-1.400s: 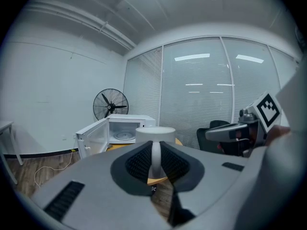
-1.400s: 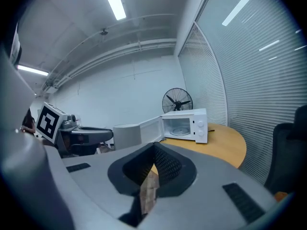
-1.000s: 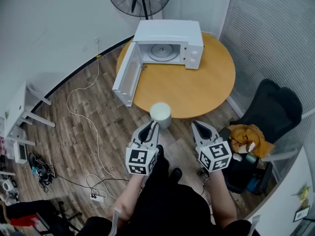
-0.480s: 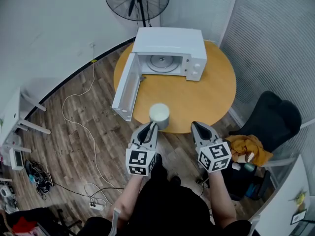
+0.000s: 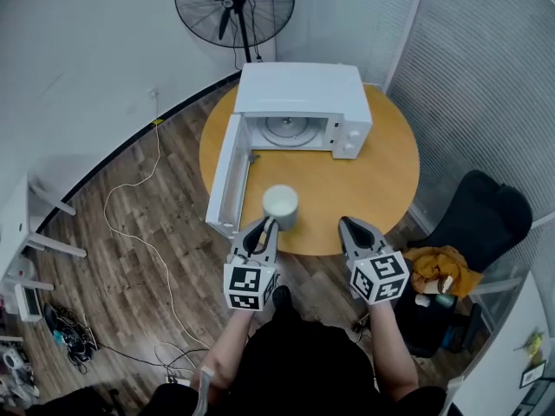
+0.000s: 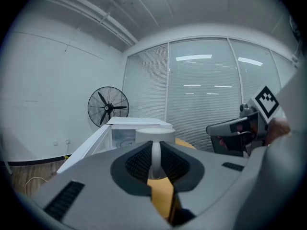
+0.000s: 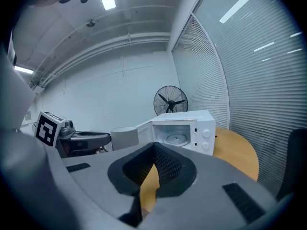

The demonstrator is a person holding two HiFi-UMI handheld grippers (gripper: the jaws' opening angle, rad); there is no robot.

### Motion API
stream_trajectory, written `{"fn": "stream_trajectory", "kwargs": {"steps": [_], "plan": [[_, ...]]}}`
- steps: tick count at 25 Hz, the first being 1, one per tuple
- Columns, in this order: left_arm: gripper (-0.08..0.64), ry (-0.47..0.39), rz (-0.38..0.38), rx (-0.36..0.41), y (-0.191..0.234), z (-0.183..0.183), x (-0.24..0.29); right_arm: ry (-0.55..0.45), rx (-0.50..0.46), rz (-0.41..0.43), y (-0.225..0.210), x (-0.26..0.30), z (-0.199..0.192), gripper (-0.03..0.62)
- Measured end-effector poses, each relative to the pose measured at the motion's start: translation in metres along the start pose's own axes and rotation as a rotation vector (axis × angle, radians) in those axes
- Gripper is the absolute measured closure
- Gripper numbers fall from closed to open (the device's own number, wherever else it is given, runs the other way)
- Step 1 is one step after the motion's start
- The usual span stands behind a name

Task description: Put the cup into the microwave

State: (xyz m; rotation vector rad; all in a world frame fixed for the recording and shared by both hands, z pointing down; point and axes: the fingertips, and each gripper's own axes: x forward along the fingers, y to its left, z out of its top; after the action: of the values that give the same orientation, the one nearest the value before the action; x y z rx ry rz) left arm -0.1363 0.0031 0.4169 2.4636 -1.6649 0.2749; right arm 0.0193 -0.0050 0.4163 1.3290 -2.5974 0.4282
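Cup (image 5: 280,206) handle is clamped between left gripper (image 5: 264,227) jaws.

white microwave (image 5: 299,94); white cup (image 5: 281,204); orange-tan worktop (image 5: 381,172); brown plank floor (image 5: 147,241); black fan (image 5: 234,3); black-and-white markers on grey left claw (image 5: 269,224), right claw (image 5: 344,222).

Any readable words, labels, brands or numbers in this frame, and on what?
None can be read.
The microwave shows no legible print.
The cup is plain white.
The cubes on the left gripper and right gripper bear only square markers, no letters or digits.
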Motion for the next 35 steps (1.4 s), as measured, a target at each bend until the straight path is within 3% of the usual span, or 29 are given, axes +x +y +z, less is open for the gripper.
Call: {"fn": "stream_trajectory", "kwargs": {"steps": [19, 35], "plan": [[0.518, 0.056, -0.071, -0.011, 0.029, -0.024, 0.048, 0.043, 0.055, -0.044, -0.011, 0.05, -0.014, 0.582], [0.518, 0.108, -0.015, -0.019, 0.041, -0.021, 0.137, 0.078, 0.073, 0.034, -0.069, 0.114, -0.002, 0.582]]}}
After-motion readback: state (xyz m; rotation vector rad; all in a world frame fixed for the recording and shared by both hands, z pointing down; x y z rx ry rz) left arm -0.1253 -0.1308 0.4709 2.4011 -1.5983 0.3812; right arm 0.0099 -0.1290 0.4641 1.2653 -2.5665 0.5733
